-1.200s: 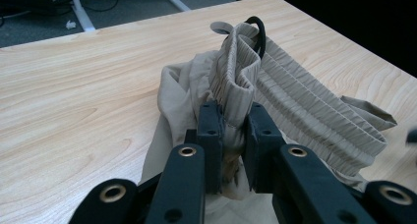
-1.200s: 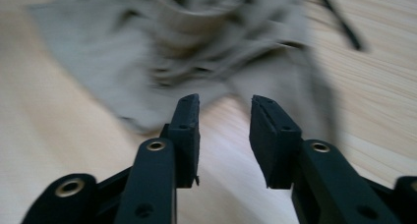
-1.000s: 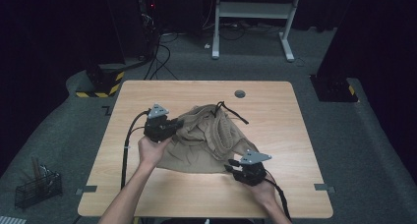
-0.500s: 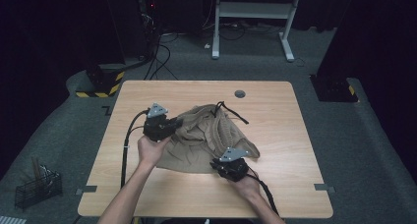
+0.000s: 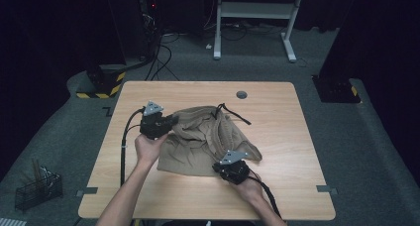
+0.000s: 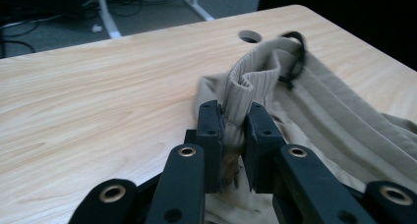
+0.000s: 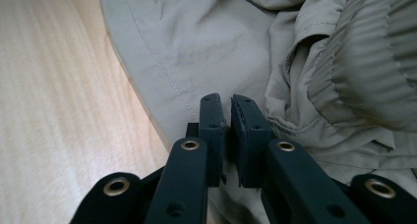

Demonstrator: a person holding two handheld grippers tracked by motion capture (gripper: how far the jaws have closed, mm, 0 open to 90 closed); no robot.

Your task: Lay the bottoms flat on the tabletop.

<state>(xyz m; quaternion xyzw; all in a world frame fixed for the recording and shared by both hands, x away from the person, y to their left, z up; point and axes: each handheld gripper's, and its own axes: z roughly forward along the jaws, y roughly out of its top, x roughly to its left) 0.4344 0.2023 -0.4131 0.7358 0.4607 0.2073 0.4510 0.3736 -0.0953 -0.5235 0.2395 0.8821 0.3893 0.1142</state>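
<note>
A tan garment (image 5: 198, 141) with a ribbed waistband (image 6: 246, 81) and a black drawstring (image 5: 233, 112) lies crumpled on the wooden table (image 5: 277, 117). My left gripper (image 5: 173, 121) is at the garment's left side. In the left gripper view, my left gripper (image 6: 235, 113) is shut on a raised fold of the waistband. My right gripper (image 5: 219, 165) sits at the garment's near right hem. Its jaws have just been closing. In the right gripper view the right gripper (image 7: 228, 103) stands almost together, pinching the garment (image 7: 206, 42) at the hem edge.
A round cable hole (image 5: 241, 94) lies in the table behind the garment. On the floor are a wire basket (image 5: 37, 186) at the near left, a white desk frame (image 5: 257, 10) at the back, and dark stands on both sides.
My right gripper has slid left along the table onto the garment's near hem and its jaws have closed. The left gripper keeps its hold and place.
</note>
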